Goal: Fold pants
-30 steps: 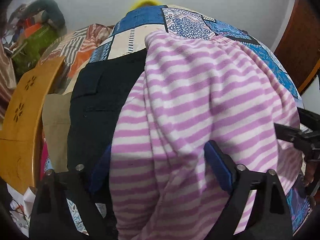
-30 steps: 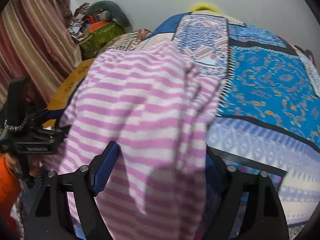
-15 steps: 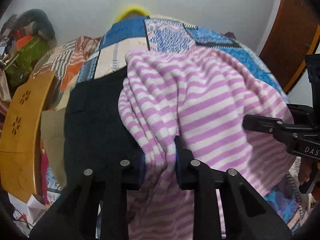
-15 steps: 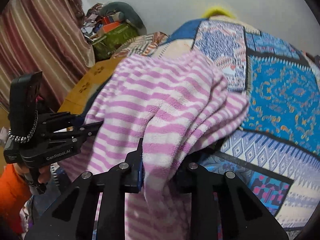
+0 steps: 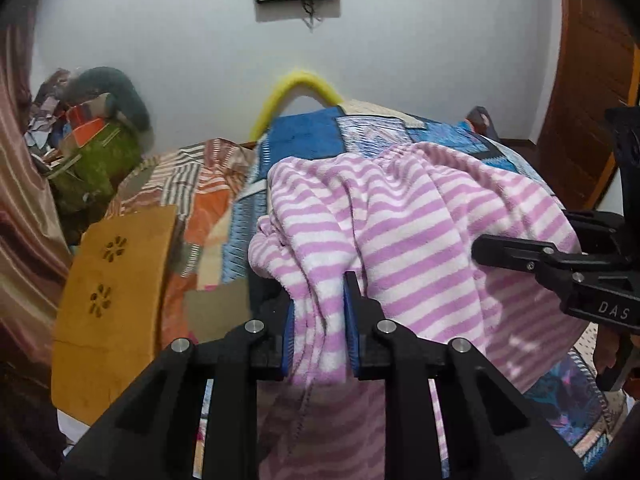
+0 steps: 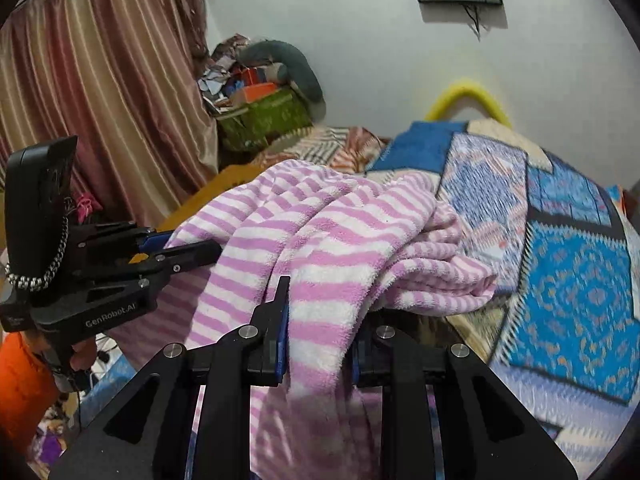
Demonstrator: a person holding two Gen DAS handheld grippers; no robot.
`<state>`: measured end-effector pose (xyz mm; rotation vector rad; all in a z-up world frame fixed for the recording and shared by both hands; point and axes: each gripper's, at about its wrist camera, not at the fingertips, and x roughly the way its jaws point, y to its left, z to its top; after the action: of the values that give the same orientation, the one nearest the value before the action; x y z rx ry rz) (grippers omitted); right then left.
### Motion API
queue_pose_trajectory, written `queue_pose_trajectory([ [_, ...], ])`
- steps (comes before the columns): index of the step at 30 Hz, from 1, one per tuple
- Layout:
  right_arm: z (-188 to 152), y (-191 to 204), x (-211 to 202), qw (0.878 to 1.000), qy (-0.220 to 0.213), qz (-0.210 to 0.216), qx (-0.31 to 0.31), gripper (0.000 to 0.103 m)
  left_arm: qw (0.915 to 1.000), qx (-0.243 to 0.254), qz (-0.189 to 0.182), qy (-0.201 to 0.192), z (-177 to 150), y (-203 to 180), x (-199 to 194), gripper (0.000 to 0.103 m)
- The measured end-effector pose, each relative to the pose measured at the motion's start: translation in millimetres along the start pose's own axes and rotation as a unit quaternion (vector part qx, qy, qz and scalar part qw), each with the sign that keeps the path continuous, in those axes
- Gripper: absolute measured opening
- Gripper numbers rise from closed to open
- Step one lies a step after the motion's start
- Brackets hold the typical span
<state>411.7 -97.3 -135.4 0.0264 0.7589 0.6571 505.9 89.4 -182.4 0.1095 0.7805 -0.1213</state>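
Left gripper (image 5: 318,328): clamped on striped pants (image 5: 400,220), frame centre.
Right gripper (image 6: 320,336): clamped on pants, lower centre.
Bedspread (image 6: 580,280): beneath, right.

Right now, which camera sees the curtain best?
The right wrist view: the striped curtain fills its upper left, hanging in long folds. The left wrist view catches only a thin strip of the curtain at its left edge.

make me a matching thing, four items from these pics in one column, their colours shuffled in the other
Items:
1. pants
2. curtain
3. curved tube by the wall
4. patterned bedspread

Colours:
A. yellow
B. mostly blue
C. pink and white stripes
D. brownish with pale stripes

Pairs: 1-C, 2-D, 3-A, 4-B
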Motion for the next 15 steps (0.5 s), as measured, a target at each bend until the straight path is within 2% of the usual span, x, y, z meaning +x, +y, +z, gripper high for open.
queue_pose_trajectory([
  [3,4,-1,25,1.000,-0.001,0.003,0.002,0.020,0.9998,0.000,0.017,0.006,-5,15,21,0.021],
  [5,-1,-8,47,1.000,0.011,0.002,0.010,0.020,0.9989,-0.008,0.029,0.034,-15,30,52,0.021],
  [8,-19,-24,88,0.998,0.054,-0.020,0.019,0.021,0.9954,-0.030,0.045,0.079,-35,48,98,0.022],
  [12,-40,-41,120,0.994,0.093,-0.056,-0.004,0.027,0.9952,-0.033,0.050,0.077,-49,51,117,0.023],
  [15,-42,-47,115,0.995,0.089,-0.046,0.003,0.029,0.9952,-0.009,0.066,0.072,-51,43,116,0.025],
])
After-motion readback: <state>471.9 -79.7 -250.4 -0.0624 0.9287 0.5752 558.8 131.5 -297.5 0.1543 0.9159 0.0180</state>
